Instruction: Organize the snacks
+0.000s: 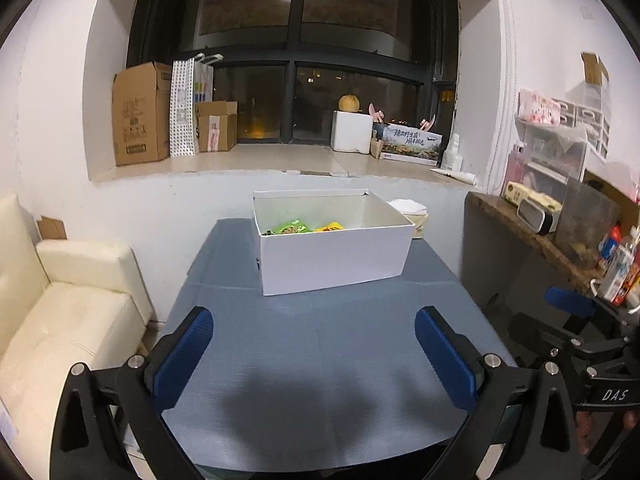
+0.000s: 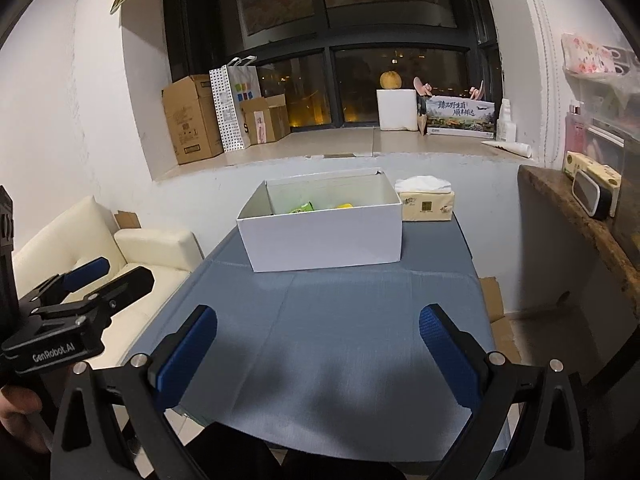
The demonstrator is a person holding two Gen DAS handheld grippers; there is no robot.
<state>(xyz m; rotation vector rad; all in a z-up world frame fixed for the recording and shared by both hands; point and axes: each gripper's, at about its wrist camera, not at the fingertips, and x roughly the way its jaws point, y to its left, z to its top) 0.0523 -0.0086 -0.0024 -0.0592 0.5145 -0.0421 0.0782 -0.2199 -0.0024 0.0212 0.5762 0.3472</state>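
Both grippers just hang over the near end of the blue desk (image 1: 320, 340), the left gripper (image 1: 314, 354) and the right gripper (image 2: 318, 354) each with fingers spread wide and nothing between them. The snacks are sitting in the open white box (image 1: 334, 258) at the far end of the desk, where a green packet (image 1: 290, 227) and a yellow packet (image 1: 330, 227) peek over the rim. A tissue pack (image 2: 426, 200) sits right beside the box on its right.
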